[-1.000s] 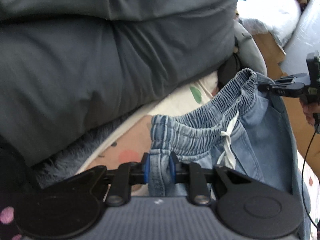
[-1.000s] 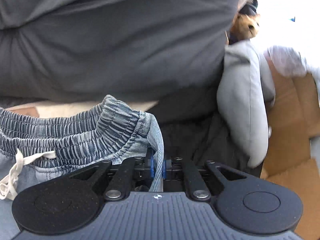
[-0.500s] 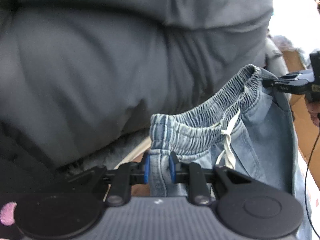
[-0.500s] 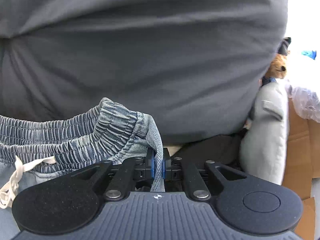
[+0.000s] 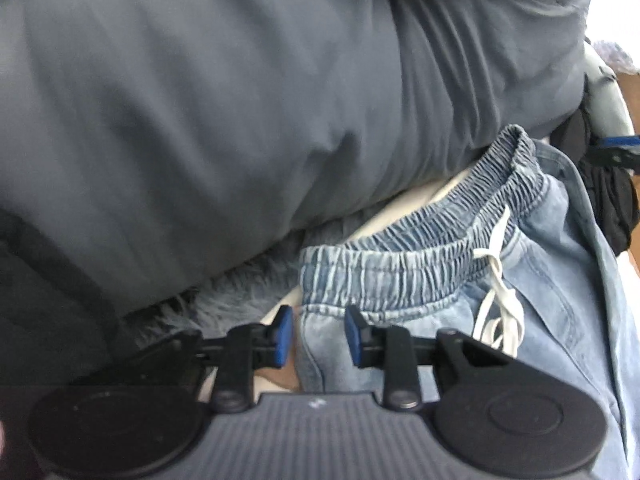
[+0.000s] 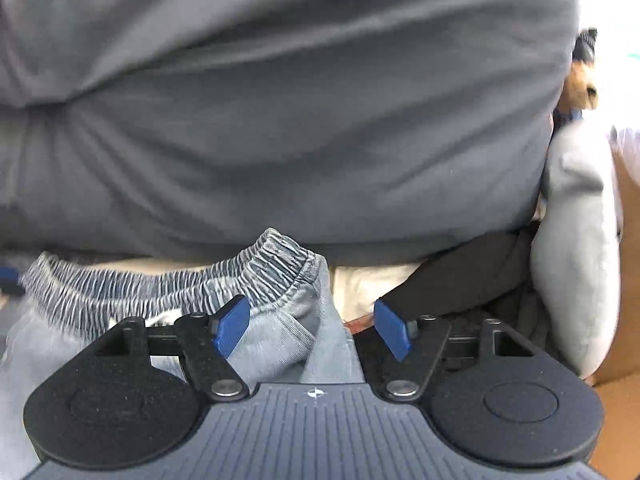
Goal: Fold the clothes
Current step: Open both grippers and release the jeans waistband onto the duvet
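Left wrist view first: I see my left gripper [image 5: 316, 335] with its blue pads spread apart. A fold at the corner of the denim shorts [image 5: 532, 320] sits between them; the right pad is close against the cloth, the left pad stands clear of it, so nothing is clamped. The shorts lie in the near right part of this view, elastic waistband [image 5: 420, 264] running from the jaws up toward the far right, with a white drawstring [image 5: 498, 284] hanging from its middle. Beyond the waistband a big grey duvet [image 5: 240, 120] fills the far and left side, a strip of pale sheet [image 5: 424, 200] showing between the two. A fuzzy grey-blue blanket [image 5: 224, 300] peeks from under the duvet near the left pad. At the far right edge I can make out the other tool's blue tip, blurred.

From the right wrist view, my right gripper [image 6: 312, 332] is wide open. The other end of the waistband is bunched between the spread pads, nearer the left one, gripped by neither. A black garment [image 6: 460, 280] lies just beyond the right pad, beside a pale grey cushion [image 6: 576, 240]. Brown cardboard [image 6: 628, 208] shows at the right edge; I cannot tell whether it is a box or what it holds.
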Motion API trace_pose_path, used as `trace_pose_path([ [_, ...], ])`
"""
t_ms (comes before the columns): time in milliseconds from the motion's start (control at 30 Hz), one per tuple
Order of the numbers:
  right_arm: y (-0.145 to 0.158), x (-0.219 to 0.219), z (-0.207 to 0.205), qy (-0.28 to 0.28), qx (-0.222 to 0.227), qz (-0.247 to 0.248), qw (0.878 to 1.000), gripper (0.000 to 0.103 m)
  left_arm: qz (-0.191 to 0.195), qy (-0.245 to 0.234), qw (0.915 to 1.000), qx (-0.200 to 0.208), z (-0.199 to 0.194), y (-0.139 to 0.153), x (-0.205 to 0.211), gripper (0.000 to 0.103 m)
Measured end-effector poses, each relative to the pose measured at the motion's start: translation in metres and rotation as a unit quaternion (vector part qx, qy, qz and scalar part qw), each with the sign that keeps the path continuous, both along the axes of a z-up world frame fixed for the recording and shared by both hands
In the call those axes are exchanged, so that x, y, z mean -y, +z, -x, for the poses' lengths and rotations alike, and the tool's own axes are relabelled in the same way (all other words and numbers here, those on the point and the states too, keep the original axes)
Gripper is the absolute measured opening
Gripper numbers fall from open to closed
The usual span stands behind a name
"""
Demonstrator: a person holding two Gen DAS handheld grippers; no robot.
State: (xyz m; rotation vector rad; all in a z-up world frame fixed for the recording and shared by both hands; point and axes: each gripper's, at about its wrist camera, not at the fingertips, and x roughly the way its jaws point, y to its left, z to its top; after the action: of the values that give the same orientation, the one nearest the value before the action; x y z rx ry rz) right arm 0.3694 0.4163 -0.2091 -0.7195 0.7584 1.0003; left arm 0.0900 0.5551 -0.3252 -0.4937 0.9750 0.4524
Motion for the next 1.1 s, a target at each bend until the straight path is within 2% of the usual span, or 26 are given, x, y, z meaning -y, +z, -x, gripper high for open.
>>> trace_pose_path([
  [67,0.015,0.015,0.003,-0.013,-0.005,-0.013,1.0,0.074,0.001,0.006,0.9999,0.008,0.004,0.01,-0.001,0.034],
  [100,0.022,0.028,0.005,-0.02,-0.012,-0.021,0.999,0.074,0.0,0.007,0.9999,0.015,0.006,0.015,0.0,0.04],
  [167,0.032,0.058,0.011,-0.011,-0.014,-0.022,1.0,0.074,-0.003,0.007,0.9996,0.029,0.005,0.026,0.005,0.045],
  [233,0.042,0.088,0.02,-0.005,-0.009,-0.024,1.0,0.074,0.002,0.01,0.999,0.045,0.004,0.033,0.01,0.045],
  [300,0.047,0.112,0.025,-0.014,-0.011,-0.029,0.999,0.074,0.011,0.015,0.9979,0.061,0.004,0.038,0.016,0.053],
  [400,0.053,0.152,0.038,-0.038,-0.009,-0.031,0.999,0.074,0.023,0.021,0.9963,0.08,0.002,0.044,0.025,0.053],
  [500,0.054,0.198,0.051,-0.053,-0.003,-0.027,0.998,0.074,0.03,0.02,0.9971,0.066,-0.001,0.04,0.033,0.051],
  [633,0.046,0.258,0.064,-0.115,-0.006,-0.031,0.993,0.073,0.032,0.007,0.997,0.07,-0.005,0.046,0.048,0.052],
  [833,0.029,0.343,0.101,-0.214,-0.02,-0.033,0.976,0.073,0.004,-0.008,0.9986,0.053,-0.018,0.051,0.079,0.053],
  [933,0.018,0.38,0.127,-0.259,-0.03,-0.029,0.965,0.073,0.005,-0.009,0.9988,0.047,-0.019,0.051,0.089,0.053],
  [1000,0.011,0.399,0.143,-0.29,-0.032,-0.029,0.956,0.073,0.01,-0.012,0.9989,0.045,-0.02,0.049,0.095,0.053],
  [1100,0.002,0.425,0.165,-0.348,-0.048,-0.036,0.935,0.073,0.012,-0.022,0.9988,0.042,-0.018,0.046,0.107,0.053],
])
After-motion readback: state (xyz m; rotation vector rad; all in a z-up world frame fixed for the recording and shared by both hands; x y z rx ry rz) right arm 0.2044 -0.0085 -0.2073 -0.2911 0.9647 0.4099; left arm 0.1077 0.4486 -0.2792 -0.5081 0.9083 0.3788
